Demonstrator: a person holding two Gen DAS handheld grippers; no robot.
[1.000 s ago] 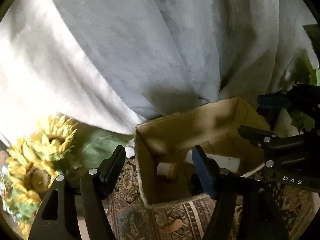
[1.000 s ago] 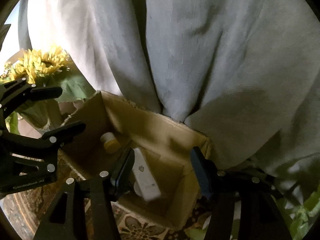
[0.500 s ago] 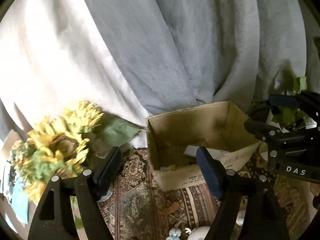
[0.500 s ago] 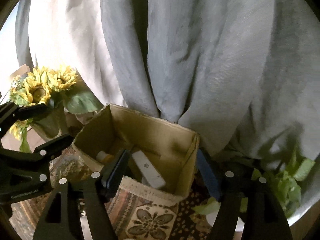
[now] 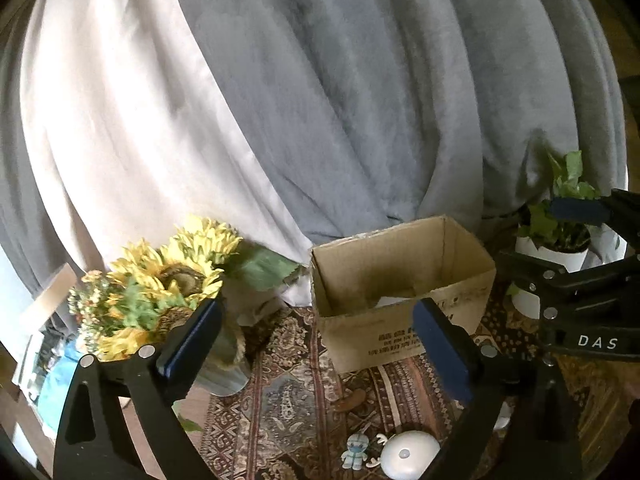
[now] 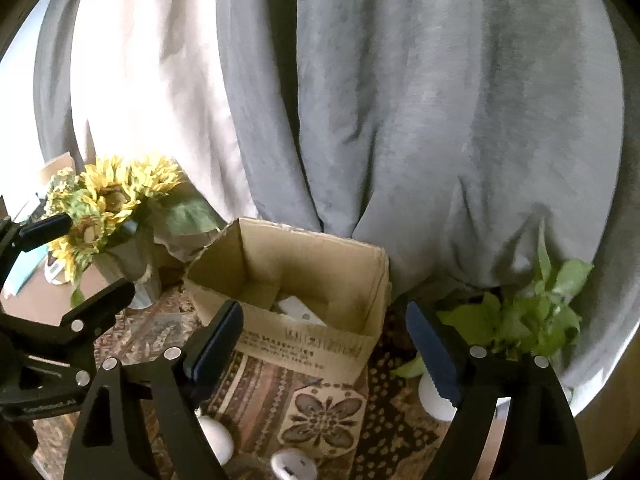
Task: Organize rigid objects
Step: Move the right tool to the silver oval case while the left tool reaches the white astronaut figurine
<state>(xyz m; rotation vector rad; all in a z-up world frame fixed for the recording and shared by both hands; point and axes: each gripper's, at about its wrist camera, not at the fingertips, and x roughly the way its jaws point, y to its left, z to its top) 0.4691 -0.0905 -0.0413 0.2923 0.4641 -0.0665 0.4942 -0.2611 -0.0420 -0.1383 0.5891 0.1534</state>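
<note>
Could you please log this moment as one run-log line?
left gripper: open, empty | right gripper: open, empty | open brown cardboard box: holds white rectangular item | round white device: on patterned rug

Each hand-held gripper, left (image 5: 316, 344) and right (image 6: 324, 344), is a matte black frame with triangular cut-outs, silver screw heads and dark blue finger pads (image 5: 440, 354); white "DAS" lettering at right of the left-wrist frame

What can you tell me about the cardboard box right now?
The cardboard box is plain brown corrugated card, open-topped, standing upright on the patterned rug in front of the grey curtain. Dark print runs along its near wall. Inside, a white rectangular item shows partly above the rim; the rest of the contents are hidden. Neither tool touches it.
</note>
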